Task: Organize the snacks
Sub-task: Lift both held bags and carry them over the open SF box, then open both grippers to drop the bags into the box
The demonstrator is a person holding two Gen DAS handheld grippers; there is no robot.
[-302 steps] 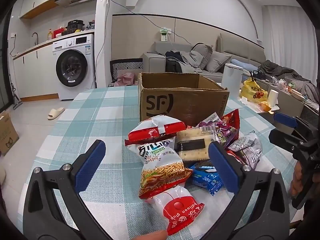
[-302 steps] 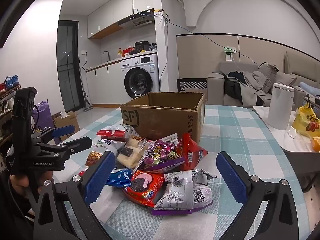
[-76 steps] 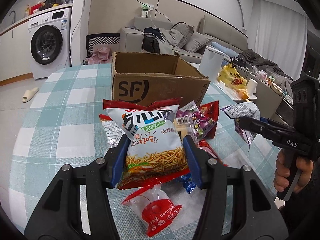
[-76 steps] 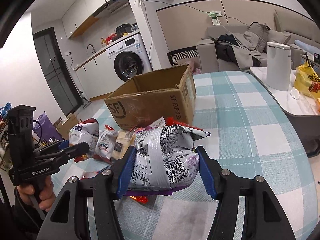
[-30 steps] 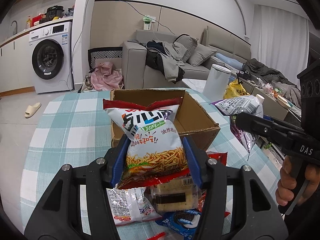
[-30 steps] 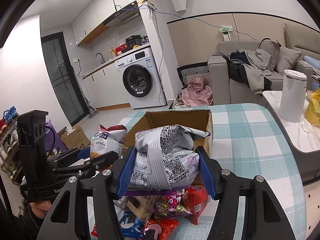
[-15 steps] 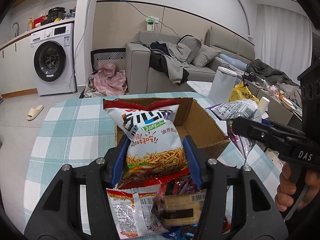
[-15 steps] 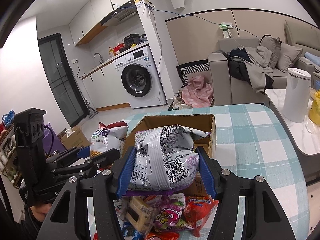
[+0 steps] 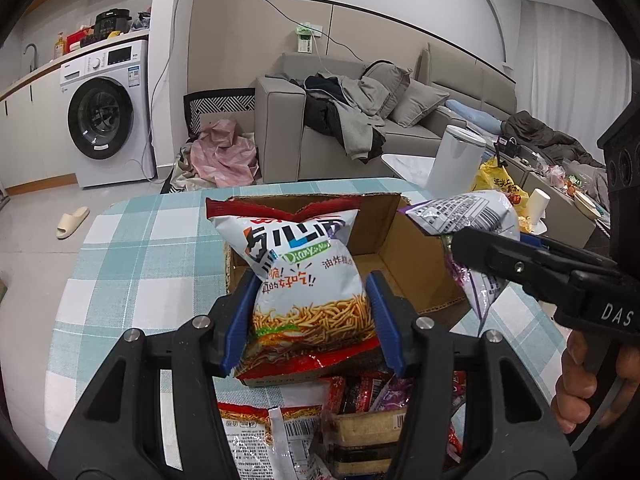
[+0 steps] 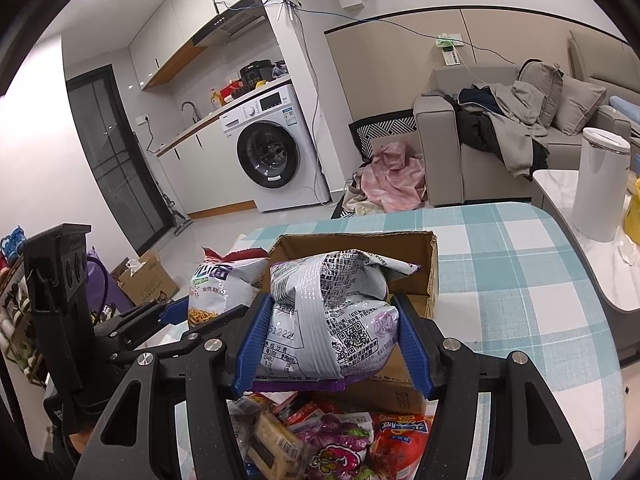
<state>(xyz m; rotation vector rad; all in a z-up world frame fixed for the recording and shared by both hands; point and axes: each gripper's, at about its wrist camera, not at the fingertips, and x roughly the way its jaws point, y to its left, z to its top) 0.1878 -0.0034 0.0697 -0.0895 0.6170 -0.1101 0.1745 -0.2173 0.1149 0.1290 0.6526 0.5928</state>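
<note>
A: Largest items?

B: Checked table (image 9: 132, 248). Open cardboard box (image 9: 404, 264) directly ahead of both grippers.

A: Left gripper (image 9: 310, 316)?

B: Clamped on a white noodle-snack bag (image 9: 300, 272), held upright over the box's near edge.

A: Right gripper (image 10: 332, 344)?

B: Clamped on a grey-purple packet (image 10: 332, 320), just beside the left one, above the box.

A: Remaining snacks?

B: Loose pile (image 10: 320, 440) below both grippers, before the box.

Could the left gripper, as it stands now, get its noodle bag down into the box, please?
Probably yes: the left gripper holds the noodle bag over the open box, whose floor looks bare.
</note>
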